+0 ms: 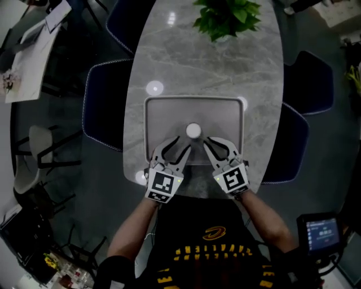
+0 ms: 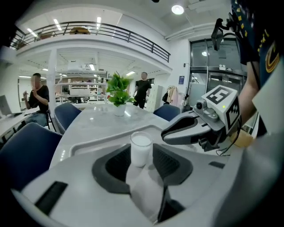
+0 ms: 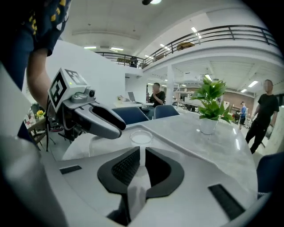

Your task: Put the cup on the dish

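Two grippers: you hold the left gripper (image 1: 178, 145) and the right gripper (image 1: 211, 145) side by side at the lower centre of the head view, both tips over the near part of the tray (image 1: 194, 100).
Left jaws: your jaws stand apart. The pads (image 2: 165, 162) flank a wide gap, the cup sits just ahead of it, and neither pad presses on the cup.
Right jaws: your jaws stand close, with only a narrow slit between the pads (image 3: 124, 166). Nothing sits in the slit, and the cup's rim shows beyond the tips.
Cup (image 1: 193, 131): white and upright, on the tray near its middle, just beyond and between your two grippers. No contact with either can be made out.
Tray: grey, rectangular with rounded corners, lying flat on the lower half of the table (image 1: 208, 62).
Table: grey stone-patterned oval, running up the centre of the frame.
Plant (image 1: 228, 17): green, at the top of the frame, well apart from the tray.
Chairs (image 1: 104, 107): dark blue, along both long sides of the table.
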`<state>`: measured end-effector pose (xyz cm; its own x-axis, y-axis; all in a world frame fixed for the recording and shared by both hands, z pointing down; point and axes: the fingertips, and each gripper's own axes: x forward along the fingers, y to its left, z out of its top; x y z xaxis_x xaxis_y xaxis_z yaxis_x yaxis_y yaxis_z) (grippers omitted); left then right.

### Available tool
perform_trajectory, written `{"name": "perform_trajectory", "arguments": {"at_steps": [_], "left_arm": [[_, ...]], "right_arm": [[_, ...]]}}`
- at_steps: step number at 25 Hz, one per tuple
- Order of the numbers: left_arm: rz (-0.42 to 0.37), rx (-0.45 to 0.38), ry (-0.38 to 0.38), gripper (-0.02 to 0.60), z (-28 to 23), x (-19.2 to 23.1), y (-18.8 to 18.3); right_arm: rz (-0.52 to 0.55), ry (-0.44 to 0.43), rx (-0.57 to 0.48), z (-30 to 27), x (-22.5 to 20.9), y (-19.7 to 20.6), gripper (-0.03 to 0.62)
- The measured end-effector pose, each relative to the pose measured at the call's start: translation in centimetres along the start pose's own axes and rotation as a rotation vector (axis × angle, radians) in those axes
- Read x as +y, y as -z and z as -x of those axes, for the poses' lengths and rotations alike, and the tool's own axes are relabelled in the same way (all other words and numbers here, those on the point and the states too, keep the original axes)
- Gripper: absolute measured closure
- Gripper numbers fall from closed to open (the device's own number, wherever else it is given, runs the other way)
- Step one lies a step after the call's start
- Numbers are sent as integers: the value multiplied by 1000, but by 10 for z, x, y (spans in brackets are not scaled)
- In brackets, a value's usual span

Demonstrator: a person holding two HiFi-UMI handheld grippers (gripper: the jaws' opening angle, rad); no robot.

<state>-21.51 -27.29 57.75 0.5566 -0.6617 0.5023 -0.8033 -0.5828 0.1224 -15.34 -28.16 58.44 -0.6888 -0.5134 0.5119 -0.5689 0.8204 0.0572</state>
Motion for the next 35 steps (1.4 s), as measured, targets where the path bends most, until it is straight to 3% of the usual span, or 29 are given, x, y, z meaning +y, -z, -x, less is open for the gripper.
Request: {"name": "perform_trajectory", "arguments": {"at_steps": [1, 4, 7, 10, 18, 23, 30, 35], "left_arm": [[24, -21, -21, 454, 8, 0, -4], [105, -72, -72, 580, 26, -2, -13], [139, -97, -86, 580, 34, -14, -19], [124, -115, -89, 580, 40, -32, -30], [106, -182, -118, 580, 60, -73, -65], [151, -207, -130, 580, 78, -100, -74], [174, -201, -175, 580, 96, -128, -68], [159, -247, -174, 580, 111, -152, -99]], "right_arm": [[-10, -3, -11, 6, 2, -5, 566], [-41, -31, -52, 22, 10, -15, 586], [-119, -66, -99, 38, 15, -26, 586], [-171, -86, -139, 58, 18, -33, 586], [-209, -6, -203, 108, 12, -46, 586], [-271, 1, -268, 139, 10, -58, 586], [-233, -5, -383, 183, 16, -82, 586], [-215, -18, -416, 209, 20, -90, 586]]}}
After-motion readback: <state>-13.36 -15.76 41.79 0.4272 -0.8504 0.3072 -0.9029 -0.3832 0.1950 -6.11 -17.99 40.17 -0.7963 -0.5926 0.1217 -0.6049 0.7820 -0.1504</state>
